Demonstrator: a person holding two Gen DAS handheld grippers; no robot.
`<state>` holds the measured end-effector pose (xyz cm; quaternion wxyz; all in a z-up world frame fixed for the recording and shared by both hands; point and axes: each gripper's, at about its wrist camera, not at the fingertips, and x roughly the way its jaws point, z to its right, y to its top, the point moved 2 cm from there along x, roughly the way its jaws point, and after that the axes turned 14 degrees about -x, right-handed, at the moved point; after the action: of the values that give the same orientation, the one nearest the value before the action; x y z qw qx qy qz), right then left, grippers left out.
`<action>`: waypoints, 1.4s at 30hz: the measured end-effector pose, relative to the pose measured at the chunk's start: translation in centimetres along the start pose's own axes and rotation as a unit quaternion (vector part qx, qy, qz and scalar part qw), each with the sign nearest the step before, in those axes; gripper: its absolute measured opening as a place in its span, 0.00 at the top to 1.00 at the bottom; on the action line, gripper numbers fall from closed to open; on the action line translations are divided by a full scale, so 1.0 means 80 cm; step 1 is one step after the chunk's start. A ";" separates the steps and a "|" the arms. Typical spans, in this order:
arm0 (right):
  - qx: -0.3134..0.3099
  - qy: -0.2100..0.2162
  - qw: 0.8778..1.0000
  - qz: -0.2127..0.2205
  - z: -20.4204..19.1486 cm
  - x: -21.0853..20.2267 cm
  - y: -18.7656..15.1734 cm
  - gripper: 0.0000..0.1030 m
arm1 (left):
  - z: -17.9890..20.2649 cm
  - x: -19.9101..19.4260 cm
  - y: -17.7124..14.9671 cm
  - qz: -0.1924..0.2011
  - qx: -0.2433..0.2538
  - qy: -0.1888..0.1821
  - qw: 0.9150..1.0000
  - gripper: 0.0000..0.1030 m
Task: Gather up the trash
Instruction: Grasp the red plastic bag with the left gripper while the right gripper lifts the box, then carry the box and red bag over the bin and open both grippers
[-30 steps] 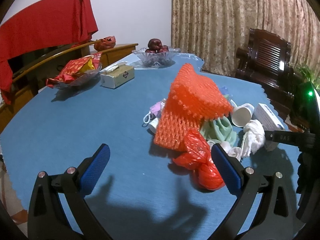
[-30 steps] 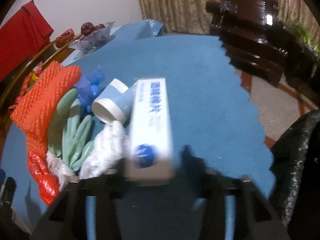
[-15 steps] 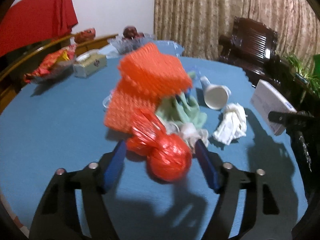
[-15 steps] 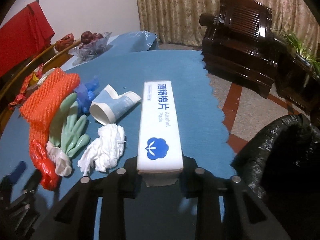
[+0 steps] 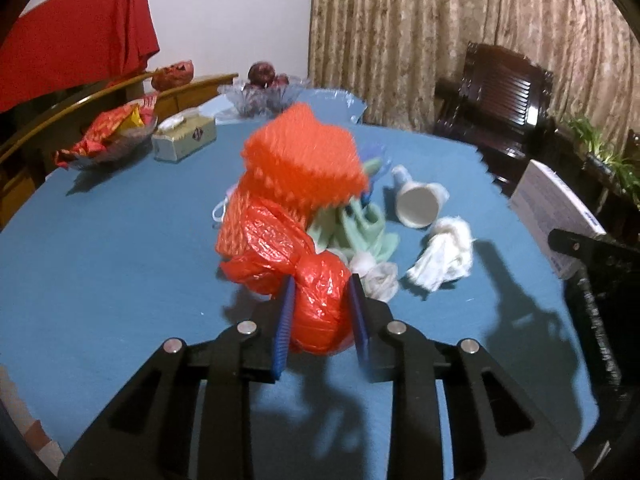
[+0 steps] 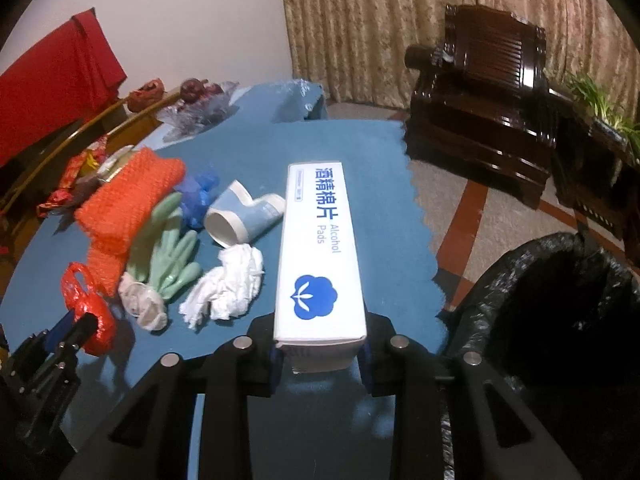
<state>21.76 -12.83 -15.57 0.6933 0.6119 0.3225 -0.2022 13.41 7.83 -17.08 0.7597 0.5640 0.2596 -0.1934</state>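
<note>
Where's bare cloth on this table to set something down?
Free: the wide blue stretch left of the orange net, running up to the snack dish and tissue box. Also the far strip beyond the cup. Crowded: net, green gloves, tissue wad.

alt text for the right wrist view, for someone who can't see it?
The right gripper is shut on a long white alcohol pads box above a blue table. Left of the box lie a crumpled tissue, a paper cup and green gloves; a black trash bag gapes at right.
</note>
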 end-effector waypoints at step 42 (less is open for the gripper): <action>0.138 -0.171 0.974 -0.046 0.247 -0.171 -0.180 0.69 | 0.381 -0.051 -0.112 -0.095 0.180 -0.301 0.932 0.43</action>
<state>6.23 -36.20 -15.57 0.6370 0.6427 0.1959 -0.3779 10.35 -23.91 -14.39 0.6659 0.5796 0.0323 -0.4685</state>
